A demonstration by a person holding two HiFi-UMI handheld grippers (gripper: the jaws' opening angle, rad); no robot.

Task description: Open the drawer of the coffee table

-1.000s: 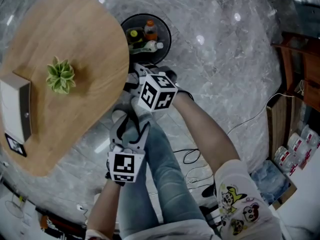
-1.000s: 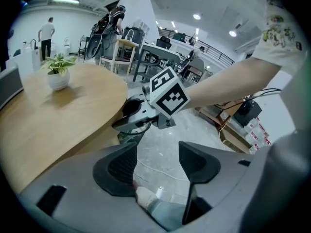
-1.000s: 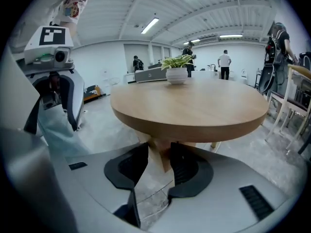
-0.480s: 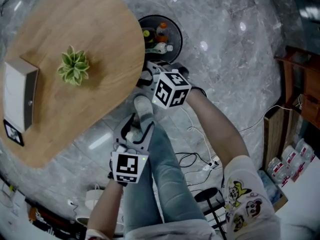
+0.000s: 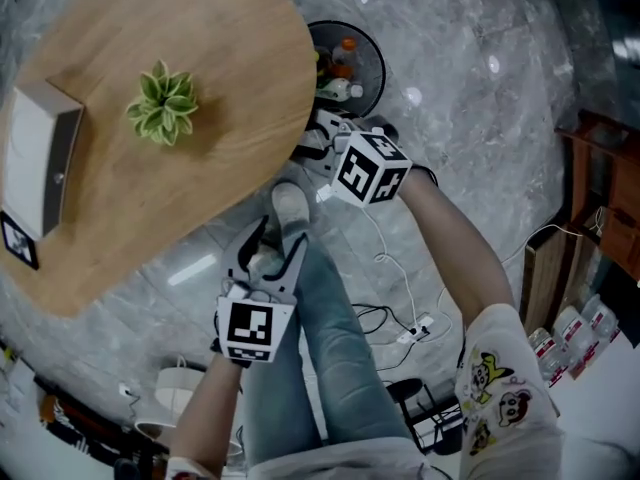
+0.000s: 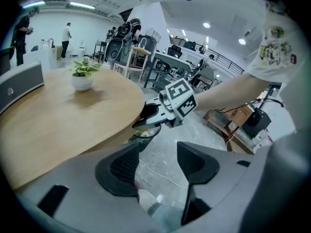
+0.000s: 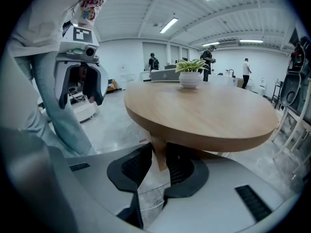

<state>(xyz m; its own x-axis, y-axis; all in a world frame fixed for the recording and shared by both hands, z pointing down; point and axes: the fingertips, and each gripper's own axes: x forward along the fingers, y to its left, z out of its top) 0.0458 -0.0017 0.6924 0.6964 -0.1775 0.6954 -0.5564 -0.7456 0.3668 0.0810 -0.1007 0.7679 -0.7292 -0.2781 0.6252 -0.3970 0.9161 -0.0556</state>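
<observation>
The round wooden coffee table fills the upper left of the head view. My right gripper reaches in under its rim. In the right gripper view its jaws have just been closing, and a wooden drawer tab that hangs below the tabletop fills the gap between the pads. The drawer itself is hidden. My left gripper hangs back above the person's knee, open with nothing between its jaws; only floor shows through. From the left gripper view, the right gripper is tucked under the table edge.
A potted plant and a grey box stand on the table. A round black tray of bottles sits on the floor beyond the rim. Cables trail by the person's jeans leg. Wooden shelving stands at right.
The head view has swung, so the table and both grippers sit further right. The right gripper stays at the table's rim. The left gripper has barely shifted.
</observation>
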